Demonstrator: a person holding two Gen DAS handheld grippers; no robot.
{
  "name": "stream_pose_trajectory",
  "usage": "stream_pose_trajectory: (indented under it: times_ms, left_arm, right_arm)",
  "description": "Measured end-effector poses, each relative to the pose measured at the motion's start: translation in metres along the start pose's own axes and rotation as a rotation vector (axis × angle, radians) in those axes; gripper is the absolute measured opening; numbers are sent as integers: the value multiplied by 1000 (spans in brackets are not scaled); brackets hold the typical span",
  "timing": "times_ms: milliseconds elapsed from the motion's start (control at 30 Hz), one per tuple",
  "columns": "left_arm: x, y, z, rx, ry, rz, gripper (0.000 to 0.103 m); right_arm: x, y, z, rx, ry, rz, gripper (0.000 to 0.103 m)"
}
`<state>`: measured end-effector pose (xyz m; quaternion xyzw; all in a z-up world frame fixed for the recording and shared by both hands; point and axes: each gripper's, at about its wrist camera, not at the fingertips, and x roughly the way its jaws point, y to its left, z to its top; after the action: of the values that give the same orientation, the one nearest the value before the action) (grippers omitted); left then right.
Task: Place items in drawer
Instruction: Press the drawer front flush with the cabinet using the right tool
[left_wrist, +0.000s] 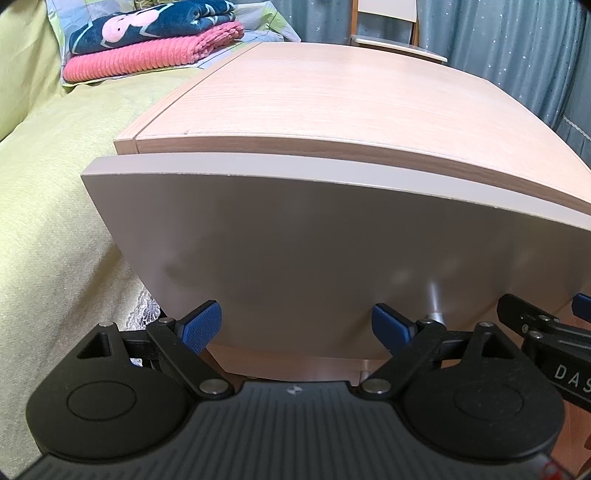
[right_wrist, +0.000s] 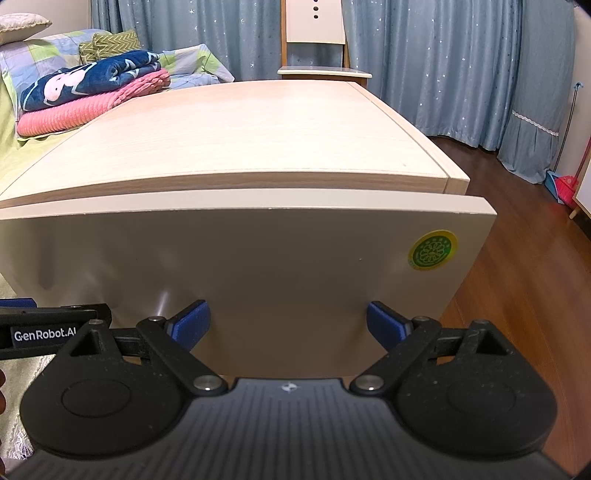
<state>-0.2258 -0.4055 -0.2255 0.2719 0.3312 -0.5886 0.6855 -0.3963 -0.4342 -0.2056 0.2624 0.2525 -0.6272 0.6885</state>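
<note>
Two hand-held grippers face the front of a light-wood bedside cabinet (right_wrist: 236, 140) beside a bed. The left gripper (left_wrist: 297, 325) is released, its blue pads (left_wrist: 201, 325) spread wide just short of the beige drawer front (left_wrist: 314, 251). To its right, the right gripper (right_wrist: 288, 323) is likewise spread open, level with the same panel. The drawer (right_wrist: 240, 266) looks shut or nearly so; its inside is hidden. A metal handle (left_wrist: 434, 295) is half covered by the left gripper's linkage. No items for the drawer are in sight. Far left, folded blankets (right_wrist: 88, 92) lie on the yellow-green bedspread (left_wrist: 55, 184); a green sticker (right_wrist: 432, 250) marks the drawer's right corner, with blue curtains (right_wrist: 443, 66) beyond.
</note>
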Motion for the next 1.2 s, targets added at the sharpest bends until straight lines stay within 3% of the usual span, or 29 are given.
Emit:
stream_pose_trajectory:
  times_ms: [1200]
  left_arm:
    - [10, 4, 15, -11, 4, -12, 91]
  right_arm:
    - [5, 3, 5, 7, -5, -7, 91]
